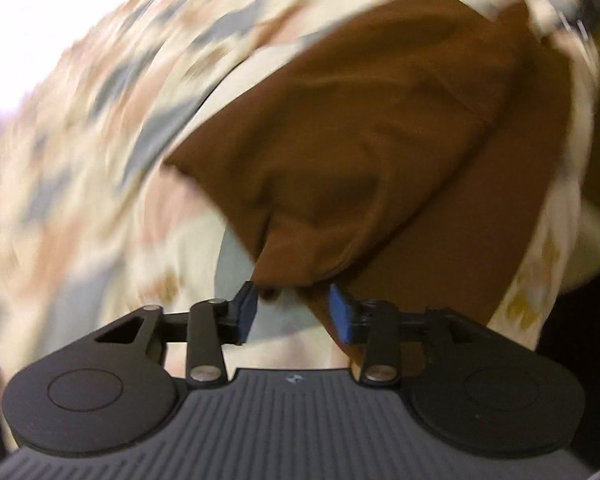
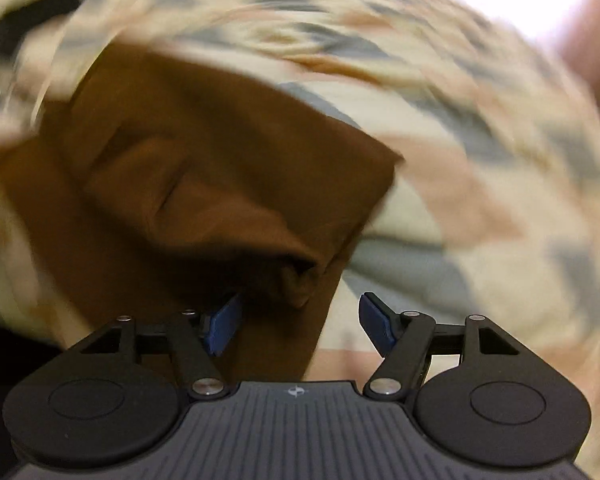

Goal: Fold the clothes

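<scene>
Between the parted jaws of the left gripper (image 1: 293, 312) hangs a corner of one brown garment (image 1: 360, 152), no pad pressing it. Jaws of the right gripper (image 2: 300, 322) stand wide, the garment's bunched edge just beside the left pad. One patterned bedspread (image 2: 480, 184) lies beneath.

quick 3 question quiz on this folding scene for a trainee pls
1. True or false: the left gripper is clamped shut on the brown garment.
2. What does the garment lie on?
A. a bare wooden table
B. a patterned sheet
C. a plastic basket
3. In the right wrist view, which gripper stands wider open?

Key
1. False: its pads stand apart, with cloth only at their tips.
2. B, the patterned sheet.
3. The right gripper; the view is blurred, but no cloth is pinched.
</scene>
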`<act>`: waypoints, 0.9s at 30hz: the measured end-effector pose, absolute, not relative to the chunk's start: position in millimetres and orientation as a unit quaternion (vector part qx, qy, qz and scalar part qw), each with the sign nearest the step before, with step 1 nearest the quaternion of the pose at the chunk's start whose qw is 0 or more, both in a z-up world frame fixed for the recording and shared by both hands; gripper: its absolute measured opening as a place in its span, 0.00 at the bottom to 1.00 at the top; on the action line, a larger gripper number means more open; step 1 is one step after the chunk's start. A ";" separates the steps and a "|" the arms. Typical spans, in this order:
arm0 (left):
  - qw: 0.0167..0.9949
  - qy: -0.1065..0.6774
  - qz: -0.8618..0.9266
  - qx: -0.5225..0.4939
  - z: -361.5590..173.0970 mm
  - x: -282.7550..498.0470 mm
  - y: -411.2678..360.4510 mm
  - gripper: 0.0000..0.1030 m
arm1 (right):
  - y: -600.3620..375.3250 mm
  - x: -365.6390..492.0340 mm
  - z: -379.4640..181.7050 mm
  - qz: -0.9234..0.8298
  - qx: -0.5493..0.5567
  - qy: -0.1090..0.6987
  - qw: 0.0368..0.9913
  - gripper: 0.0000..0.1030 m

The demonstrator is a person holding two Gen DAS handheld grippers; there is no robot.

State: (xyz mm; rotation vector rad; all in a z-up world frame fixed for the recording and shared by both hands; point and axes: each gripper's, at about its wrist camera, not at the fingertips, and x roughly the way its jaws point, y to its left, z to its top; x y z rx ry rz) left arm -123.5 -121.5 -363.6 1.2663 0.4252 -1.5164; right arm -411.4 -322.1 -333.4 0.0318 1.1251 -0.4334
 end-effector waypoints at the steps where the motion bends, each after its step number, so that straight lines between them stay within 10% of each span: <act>1: 0.520 0.148 -0.637 0.550 -369.0 -132.2 -119.6 0.36 | -307.2 -408.0 -334.3 -0.183 -0.042 0.536 0.823 0.66; 13: 0.450 0.002 -0.644 0.619 -399.4 -177.3 -115.1 0.38 | -255.2 -398.7 -355.8 -0.152 -0.403 0.499 0.752 0.64; 18: 0.424 -0.015 -0.642 0.638 -410.0 -176.3 -118.3 0.09 | -248.6 -403.9 -366.0 -0.084 -0.418 0.497 0.756 0.12; 27: 0.407 0.009 -0.674 0.617 -354.0 -185.1 -107.9 0.04 | -272.7 -427.8 -350.1 -0.060 -0.376 0.523 0.763 0.06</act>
